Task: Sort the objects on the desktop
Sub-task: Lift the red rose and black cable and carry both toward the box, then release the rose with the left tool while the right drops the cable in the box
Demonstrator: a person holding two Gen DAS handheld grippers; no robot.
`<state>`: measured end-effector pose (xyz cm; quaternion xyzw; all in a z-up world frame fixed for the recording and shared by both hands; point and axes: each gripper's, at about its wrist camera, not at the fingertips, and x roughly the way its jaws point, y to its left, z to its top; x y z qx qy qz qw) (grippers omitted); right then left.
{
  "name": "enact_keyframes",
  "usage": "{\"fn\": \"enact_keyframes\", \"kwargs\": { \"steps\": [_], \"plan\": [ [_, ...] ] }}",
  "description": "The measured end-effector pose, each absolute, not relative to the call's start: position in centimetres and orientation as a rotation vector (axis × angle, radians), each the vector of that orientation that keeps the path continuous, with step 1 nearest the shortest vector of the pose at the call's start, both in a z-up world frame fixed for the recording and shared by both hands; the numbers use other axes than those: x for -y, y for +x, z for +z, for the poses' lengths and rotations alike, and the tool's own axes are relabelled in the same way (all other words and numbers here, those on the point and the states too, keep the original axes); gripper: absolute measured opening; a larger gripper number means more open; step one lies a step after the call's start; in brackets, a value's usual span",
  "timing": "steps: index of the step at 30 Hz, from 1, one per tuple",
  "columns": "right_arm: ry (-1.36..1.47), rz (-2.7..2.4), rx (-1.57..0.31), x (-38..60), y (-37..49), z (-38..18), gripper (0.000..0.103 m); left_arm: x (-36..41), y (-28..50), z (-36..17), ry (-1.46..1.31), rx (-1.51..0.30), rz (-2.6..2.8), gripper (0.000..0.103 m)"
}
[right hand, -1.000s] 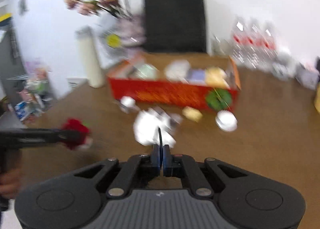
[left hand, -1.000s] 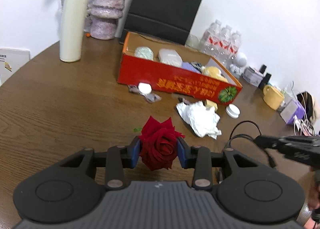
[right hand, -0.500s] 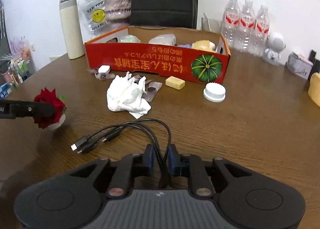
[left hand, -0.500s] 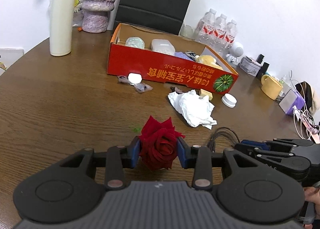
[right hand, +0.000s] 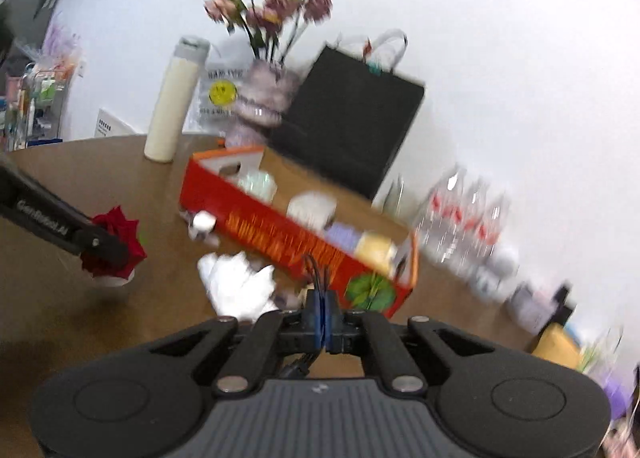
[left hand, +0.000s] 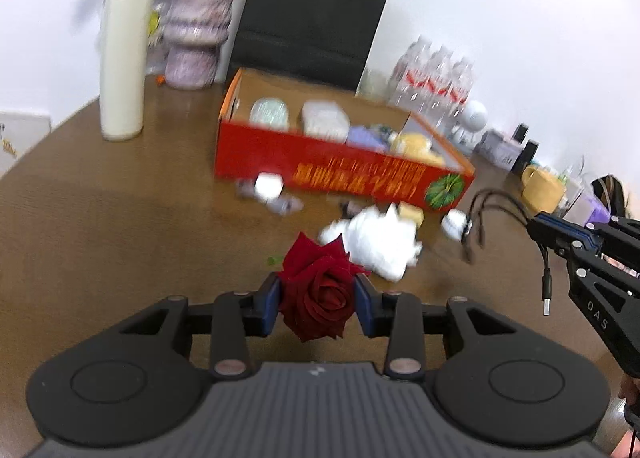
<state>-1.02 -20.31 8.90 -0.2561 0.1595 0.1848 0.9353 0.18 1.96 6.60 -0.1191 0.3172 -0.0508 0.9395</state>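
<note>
My left gripper (left hand: 317,302) is shut on a dark red rose (left hand: 320,290) and holds it above the brown table (left hand: 100,225); the rose also shows in the right wrist view (right hand: 120,244). My right gripper (right hand: 325,318) is shut on a black cable bundle (right hand: 316,270), lifted off the table; its loose ends hang in the left wrist view (left hand: 500,209). An open red cardboard box (left hand: 340,173) holding several items lies ahead. Crumpled white tissue (left hand: 380,238) lies in front of it.
A tall cream bottle (left hand: 122,57), a purple vase (left hand: 196,29) with flowers and a black paper bag (left hand: 312,17) stand at the back. Water bottles (left hand: 432,81), a yellow mug (left hand: 542,187), a white cap (left hand: 454,221) and small wrappers (left hand: 268,189) lie around the box.
My right gripper has lifted the cable bundle off the table and swung up and to the right. My left gripper still holds the rose and has moved little.
</note>
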Motion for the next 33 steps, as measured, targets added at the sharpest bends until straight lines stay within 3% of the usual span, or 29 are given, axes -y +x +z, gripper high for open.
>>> {"fn": "enact_keyframes", "kwargs": {
  "steps": [10, 20, 25, 30, 33],
  "plan": [
    [-0.611, 0.375, -0.158, 19.6, 1.8, 14.6, 0.001, -1.1, 5.5, 12.0, -0.223, -0.52, -0.119, 0.039],
    [-0.588, 0.445, -0.049, 16.8, 11.0, 20.3, 0.001, 0.1, 15.2, 14.0, -0.213, -0.488, -0.129, 0.039],
    [-0.38, 0.498, -0.21, 17.3, 20.2, 18.4, 0.001, 1.0, 24.8, 11.4, -0.225, -0.588, -0.175, 0.039],
    [-0.185, 0.411, -0.637, 19.0, 35.3, 9.6, 0.001, 2.3, 35.6, 6.5, -0.205, -0.794, -0.192, 0.04],
    [-0.146, 0.367, -0.765, 19.8, 38.6, 6.7, 0.001, 3.6, 36.7, 6.6, -0.158, -0.802, -0.26, 0.042]
  ]
}}
